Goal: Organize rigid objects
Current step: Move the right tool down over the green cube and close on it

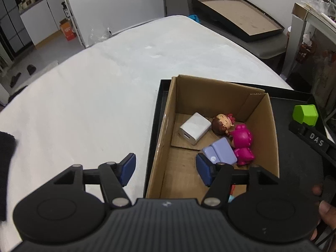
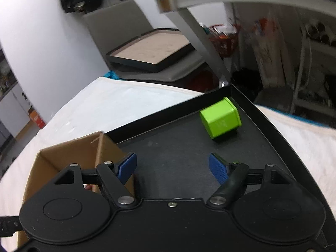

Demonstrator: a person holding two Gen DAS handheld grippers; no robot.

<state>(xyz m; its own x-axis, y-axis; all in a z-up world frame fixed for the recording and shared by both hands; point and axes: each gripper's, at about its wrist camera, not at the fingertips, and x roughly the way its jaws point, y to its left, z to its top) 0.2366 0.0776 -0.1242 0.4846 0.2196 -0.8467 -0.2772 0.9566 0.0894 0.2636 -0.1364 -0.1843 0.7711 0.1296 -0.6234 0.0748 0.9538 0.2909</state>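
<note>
A cardboard box (image 1: 271, 130) stands in a black tray (image 1: 156, 113) on the white table. Inside the box lie a white charger cube (image 1: 195, 128), a doll in a pink dress (image 1: 235, 135) and a lilac block (image 1: 222, 153). My left gripper (image 1: 166, 168) is open and empty, straddling the box's left wall. A green cube (image 2: 220, 120) lies tilted in the tray's far corner; it also shows in the left wrist view (image 1: 305, 114). My right gripper (image 2: 173, 169) is open and empty above the tray floor (image 2: 178, 145), short of the cube. The box (image 2: 69, 153) is at its left.
The white table (image 1: 94, 96) spreads left of the tray. A second black tray (image 1: 237, 16) lies on a chair behind it. A grey shelf unit (image 2: 197, 29) with clutter stands to the right. A dark cloth (image 1: 6, 161) lies at the table's left edge.
</note>
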